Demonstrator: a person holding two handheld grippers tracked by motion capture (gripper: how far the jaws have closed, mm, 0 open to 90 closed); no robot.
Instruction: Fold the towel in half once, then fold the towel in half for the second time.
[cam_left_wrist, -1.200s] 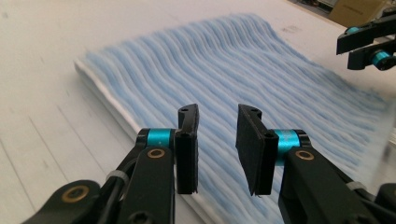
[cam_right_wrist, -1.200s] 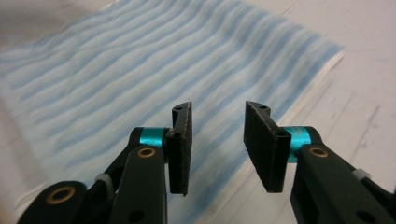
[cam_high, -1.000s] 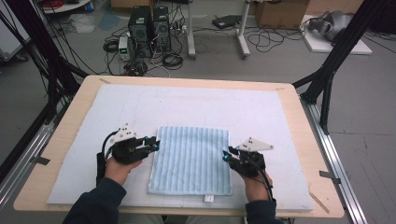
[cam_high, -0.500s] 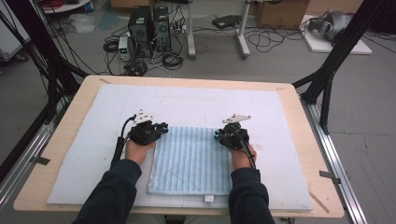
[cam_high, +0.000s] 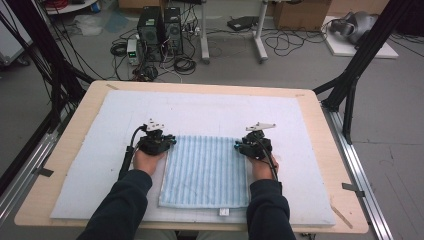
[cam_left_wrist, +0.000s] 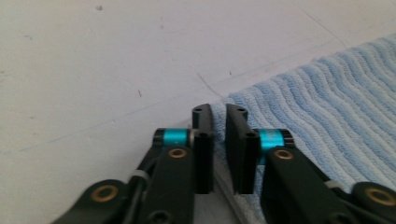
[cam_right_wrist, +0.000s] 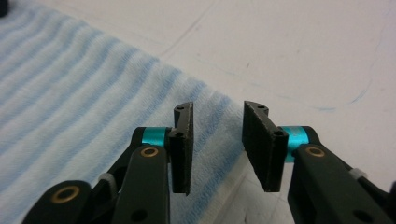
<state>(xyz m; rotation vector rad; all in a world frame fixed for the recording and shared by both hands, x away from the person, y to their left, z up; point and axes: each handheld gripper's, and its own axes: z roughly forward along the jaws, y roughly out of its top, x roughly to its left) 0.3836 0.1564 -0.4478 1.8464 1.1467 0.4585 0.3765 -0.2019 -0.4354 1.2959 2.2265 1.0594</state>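
1. Grey floor behind is strewn w/ cables; two dark computer towers (cam_high: 160, 27) are seen at the far side, cardboard boxes (cam_high: 295, 12) at top right
2. Wooden surface (cam_high: 65, 150) is covered by a pale foam mat (cam_high: 200, 107), w/ black frame legs at both sides
3. Light-blue striped towel (cam_high: 207, 170) is laid flat on the mat, near the person's edge, approx. centred btw. the two arms; a small white tag (cam_high: 224, 212) is seen at its near hem
4. Left hand-held gripper (cam_high: 170, 141) is placed at the towel's far left corner; dark sleeve & hand are seen behind it, cable trailing alongside the forearm
5. In the left gripper view, the left hand-held gripper (cam_left_wrist: 219, 114) is seen w/ jaws a narrow gap apart, having just been opening; the towel (cam_left_wrist: 327, 112) corner lies under & just beyond the tips, not pinched
6. Right hand-held gripper (cam_high: 239, 146) is placed at the towel's far right corner
7. In the right gripper view, the right hand-held gripper (cam_right_wrist: 217, 109) is seen w/ jaws clearly apart, also just opened wider; the towel (cam_right_wrist: 93, 102) edge runs beneath the gap, nothing gripped
8. Both hand-held grippers are held low over the mat, well apart from each other
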